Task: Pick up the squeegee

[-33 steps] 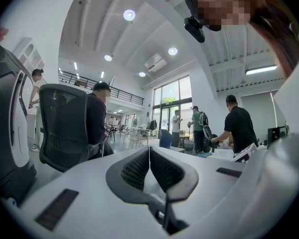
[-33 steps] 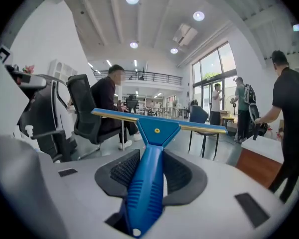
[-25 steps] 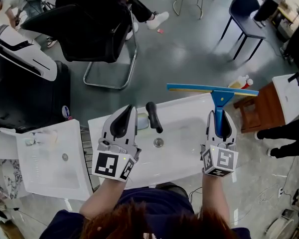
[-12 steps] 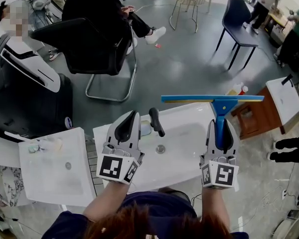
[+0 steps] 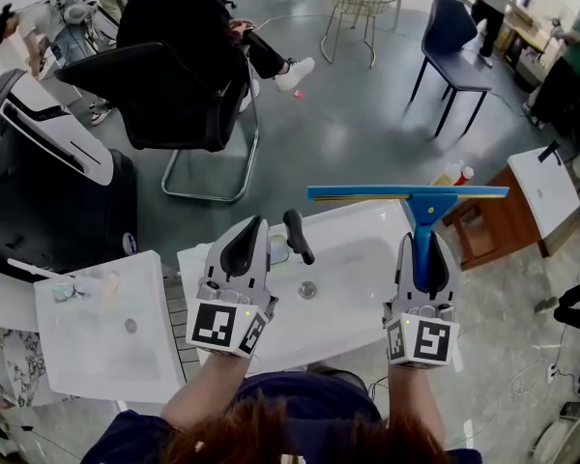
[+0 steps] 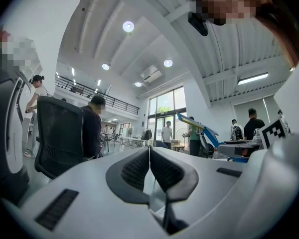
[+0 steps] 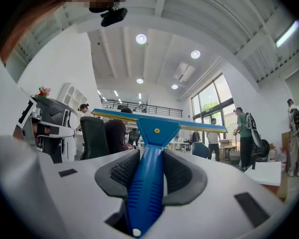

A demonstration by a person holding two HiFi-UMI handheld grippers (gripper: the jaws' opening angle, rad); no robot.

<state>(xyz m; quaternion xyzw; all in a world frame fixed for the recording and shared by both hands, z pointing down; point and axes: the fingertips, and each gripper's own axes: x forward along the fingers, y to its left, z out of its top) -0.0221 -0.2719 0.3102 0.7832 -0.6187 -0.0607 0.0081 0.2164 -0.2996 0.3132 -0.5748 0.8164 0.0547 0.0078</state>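
Squeegee (image 5: 423,209) is clamped by its blue handle in my right gripper (image 5: 425,251). The handle runs straight along the jaws and the long blade lies crossways just beyond the fingertips, over the far edge of the white sink basin (image 5: 353,259) beneath both grippers. I judge this grip keeps the blade level and clear of the black faucet (image 5: 299,236) between the two grippers, and the squeegee looks picked up. The right jaws stand partly apart, pads pressed on either side of the handle. My left gripper (image 5: 244,247) is clenched on nothing, pads meeting, and looks idle.
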